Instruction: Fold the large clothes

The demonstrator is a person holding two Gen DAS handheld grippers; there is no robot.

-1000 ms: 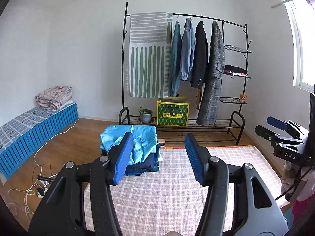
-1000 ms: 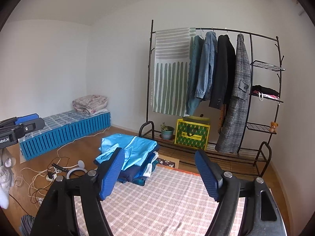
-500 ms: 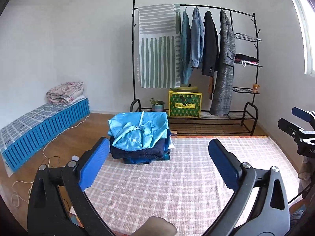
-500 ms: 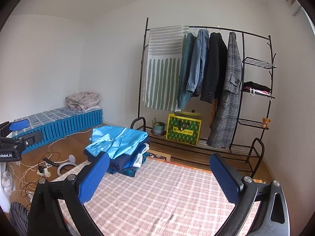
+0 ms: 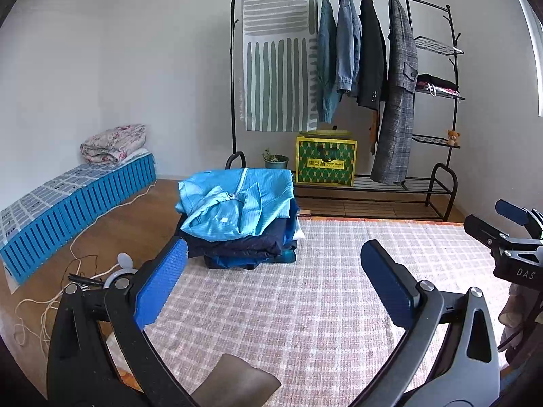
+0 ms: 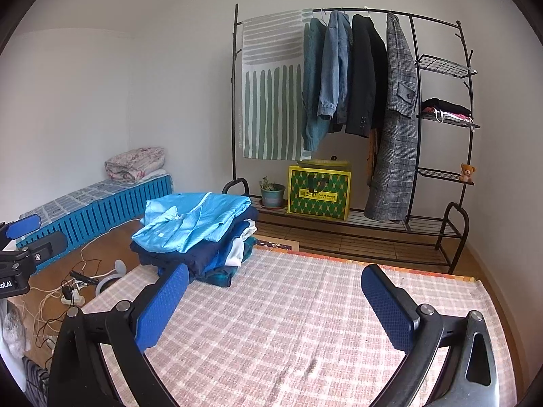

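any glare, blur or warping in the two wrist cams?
Left wrist: window strip blown out at right edge, clothes rack posts bowed by fisheye. Right wrist: even soft light, no glare, rack bowed too. Both sharp, dark vignette corners.

Black metal garment rack [image 5: 437,183] stands against the white wall, carrying a striped grey-green cloth [image 5: 280,57], hanging coats, a yellow-green patterned box [image 5: 325,164] and a small potted plant [image 5: 275,162].

light blue shirt [image 5: 237,203]; pink checked rug [image 5: 305,305]; yellow-green box [image 5: 325,164].
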